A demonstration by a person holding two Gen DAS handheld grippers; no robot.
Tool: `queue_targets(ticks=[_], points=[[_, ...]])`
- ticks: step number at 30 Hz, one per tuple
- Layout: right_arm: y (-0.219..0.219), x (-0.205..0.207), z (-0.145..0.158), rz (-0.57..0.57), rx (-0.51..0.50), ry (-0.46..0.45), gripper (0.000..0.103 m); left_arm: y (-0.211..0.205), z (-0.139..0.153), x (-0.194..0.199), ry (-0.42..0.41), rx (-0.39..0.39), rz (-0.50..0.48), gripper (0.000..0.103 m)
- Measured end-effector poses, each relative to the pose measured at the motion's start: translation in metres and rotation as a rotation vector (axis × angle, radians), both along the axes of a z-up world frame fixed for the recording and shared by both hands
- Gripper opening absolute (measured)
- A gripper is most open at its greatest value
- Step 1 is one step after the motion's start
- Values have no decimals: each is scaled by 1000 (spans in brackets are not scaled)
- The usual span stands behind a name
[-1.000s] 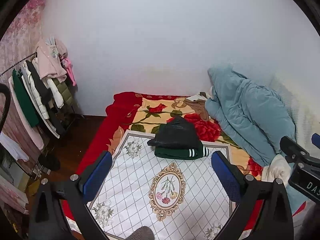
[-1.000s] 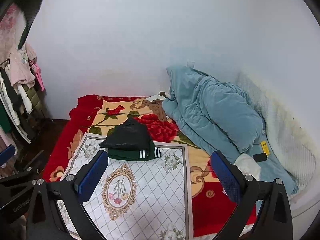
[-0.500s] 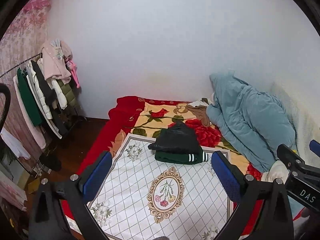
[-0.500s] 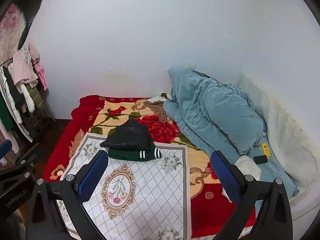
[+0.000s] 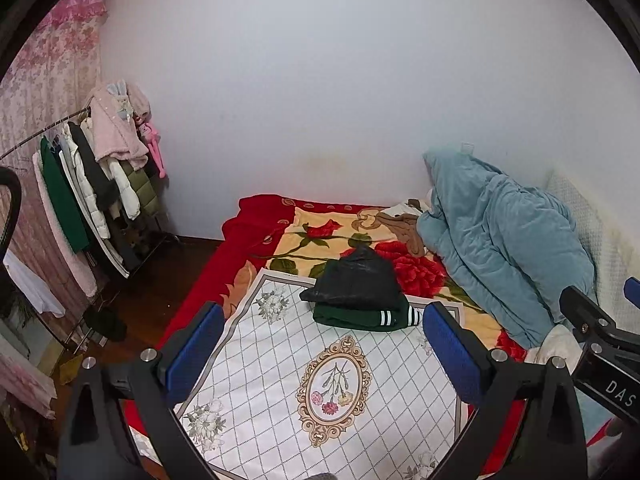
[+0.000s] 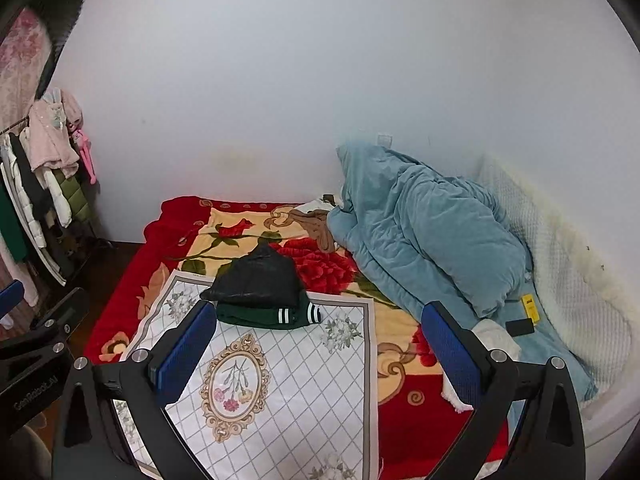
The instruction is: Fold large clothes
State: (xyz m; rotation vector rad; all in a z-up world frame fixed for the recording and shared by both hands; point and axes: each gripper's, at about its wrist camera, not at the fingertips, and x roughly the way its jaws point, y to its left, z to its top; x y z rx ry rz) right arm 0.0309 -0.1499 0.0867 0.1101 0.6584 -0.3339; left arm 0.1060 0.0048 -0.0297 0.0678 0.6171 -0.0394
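Observation:
A folded black garment (image 5: 356, 280) lies on a folded dark green garment with white stripes (image 5: 360, 317), stacked at the far edge of a white quilted mat (image 5: 320, 380) on the bed. The stack also shows in the right wrist view (image 6: 260, 280). My left gripper (image 5: 324, 352) is open and empty, held above the mat, well short of the stack. My right gripper (image 6: 316, 344) is open and empty, above the mat's right part (image 6: 340, 400).
A crumpled blue duvet (image 5: 500, 240) fills the bed's right side, also in the right wrist view (image 6: 420, 232). A red floral blanket (image 6: 320, 264) covers the bed. A clothes rack (image 5: 88, 184) stands at left. A white towel (image 6: 496, 340) lies at right.
Both grippers have drawn back and risen a little; the stack and bed look slightly smaller and lower. Both jaws stayed open. The clothes have not moved.

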Motion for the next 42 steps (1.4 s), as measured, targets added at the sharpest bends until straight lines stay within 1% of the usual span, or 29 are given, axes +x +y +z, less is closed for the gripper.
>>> queue_targets(ticks=[23, 42], points=[[-5, 4, 1, 5, -5, 14, 103, -2, 2, -6, 5, -9, -13, 101], [-5, 2, -3, 4, -9, 20, 103, 0, 1, -10, 13, -7, 1, 101]])
